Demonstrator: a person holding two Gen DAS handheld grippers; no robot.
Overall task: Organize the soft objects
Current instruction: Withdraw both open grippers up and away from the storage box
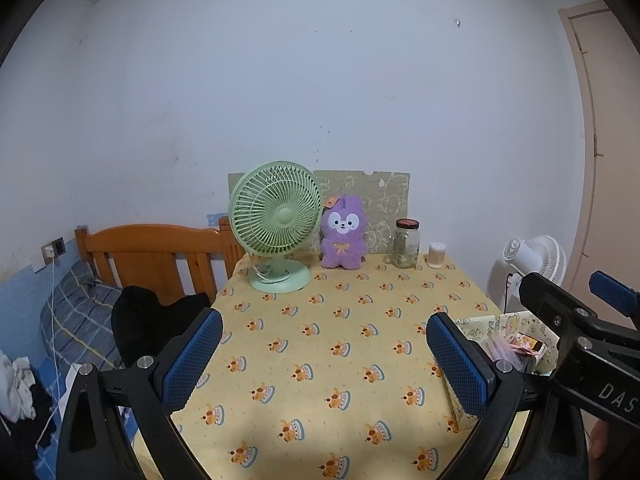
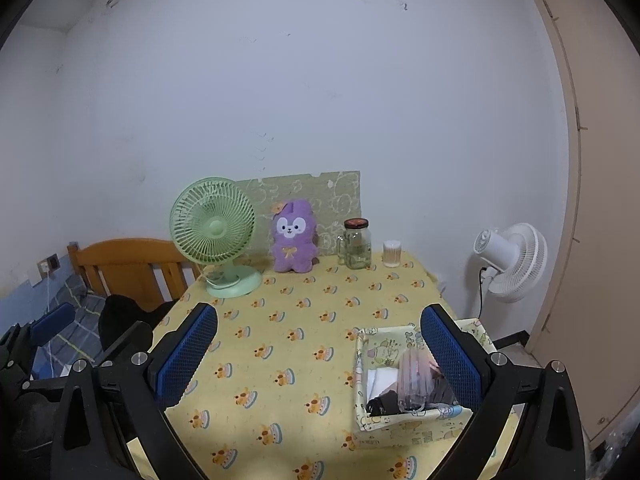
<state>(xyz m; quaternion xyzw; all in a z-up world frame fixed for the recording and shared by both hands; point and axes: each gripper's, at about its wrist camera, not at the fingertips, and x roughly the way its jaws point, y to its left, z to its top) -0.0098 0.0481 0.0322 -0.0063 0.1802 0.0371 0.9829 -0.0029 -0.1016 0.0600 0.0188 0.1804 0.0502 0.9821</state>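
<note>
Fingers (image 1: 192,360) of left gripper (image 1: 324,364) and right gripper (image 2: 316,356) spread wide, empty; fluffy purple plush bunny (image 1: 343,237) upright at tabletop (image 1: 320,344) rear, judged light, compressible — pinch mid-torso.

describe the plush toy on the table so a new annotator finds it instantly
Find the table with the yellow cake-print cloth and look along its far edge, by the wall. The fuzzy purple plush toy sits upright between the green desk fan and the clear glass jar. It alone there is soft, with a white face.

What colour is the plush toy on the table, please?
Purple plush toy, white face; clearest in the left wrist view.
</note>
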